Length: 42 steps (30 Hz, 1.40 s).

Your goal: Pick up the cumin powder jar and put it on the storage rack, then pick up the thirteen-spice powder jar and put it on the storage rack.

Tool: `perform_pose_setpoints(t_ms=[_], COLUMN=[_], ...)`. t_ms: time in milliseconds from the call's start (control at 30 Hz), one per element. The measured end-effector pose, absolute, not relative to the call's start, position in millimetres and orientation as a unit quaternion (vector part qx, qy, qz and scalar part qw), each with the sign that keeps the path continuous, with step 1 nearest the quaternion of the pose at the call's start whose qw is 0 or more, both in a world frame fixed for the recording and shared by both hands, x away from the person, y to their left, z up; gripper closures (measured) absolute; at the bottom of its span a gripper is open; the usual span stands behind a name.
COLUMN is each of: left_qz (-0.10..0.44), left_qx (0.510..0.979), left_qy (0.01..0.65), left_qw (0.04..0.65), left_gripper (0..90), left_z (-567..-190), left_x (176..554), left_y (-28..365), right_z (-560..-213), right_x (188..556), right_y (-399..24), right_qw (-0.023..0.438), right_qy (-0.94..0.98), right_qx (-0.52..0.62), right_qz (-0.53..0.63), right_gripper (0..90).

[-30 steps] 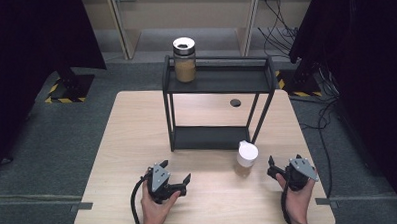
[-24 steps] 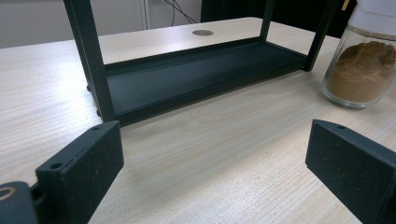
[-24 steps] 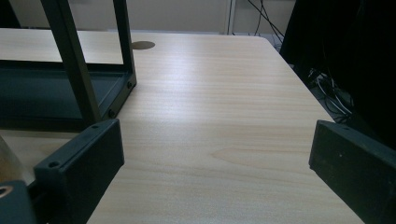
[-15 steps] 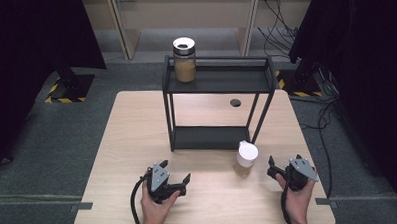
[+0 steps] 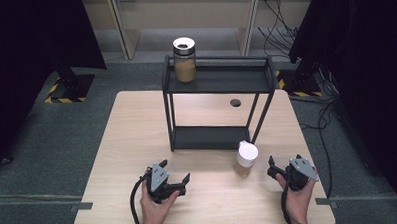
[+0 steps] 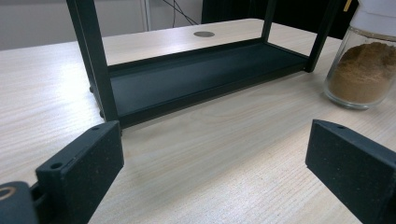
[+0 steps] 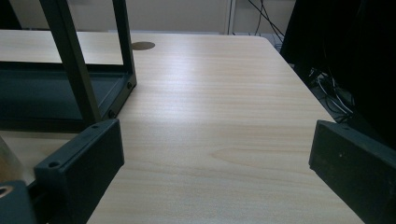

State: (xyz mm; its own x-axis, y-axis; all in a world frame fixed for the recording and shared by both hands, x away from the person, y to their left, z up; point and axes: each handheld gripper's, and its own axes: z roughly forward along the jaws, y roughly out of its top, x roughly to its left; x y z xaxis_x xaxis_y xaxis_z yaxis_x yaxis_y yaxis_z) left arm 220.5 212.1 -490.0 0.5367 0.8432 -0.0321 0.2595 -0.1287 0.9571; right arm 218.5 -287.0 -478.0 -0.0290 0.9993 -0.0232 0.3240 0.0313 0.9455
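Note:
A glass jar with a white lid (image 5: 246, 158), holding brown powder, stands on the wooden table just in front of the black two-tier shelf (image 5: 218, 79). A second jar of brown powder (image 5: 184, 60), with a dark top, stands on the left of the upper tier. My left gripper (image 5: 175, 171) rests near the table's front edge, to the left of the white-lidded jar, open and empty. In the left gripper view (image 6: 215, 158) that jar (image 6: 366, 70) is far right, beyond the jaws. My right gripper (image 5: 272, 168) sits just right of the jar, open with bare table between its jaws (image 7: 215, 158).
The shelf's lower tray (image 6: 201, 74) lies bare ahead of the left gripper. A shelf leg (image 7: 74, 60) rises at the left of the right gripper view. A round cable hole (image 5: 235, 102) is in the table behind the shelf. Dark curtains and cables flank the table.

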Motion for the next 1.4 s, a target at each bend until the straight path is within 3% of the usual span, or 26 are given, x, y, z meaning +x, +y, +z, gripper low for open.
perform_pose_setpoints(t_ms=[1400], left_qz=[0.28], left_qx=[0.699], left_qy=[0.392], left_qw=[0.528], left_gripper=[3.4], left_z=[-490.4], left_x=[219.4], left_y=[212.7], right_z=[-477.7], right_x=[218.7], right_y=[-287.7], right_qw=[0.409], right_qy=[0.589], right_qx=[0.563], right_qz=[0.411], right_gripper=[3.0])
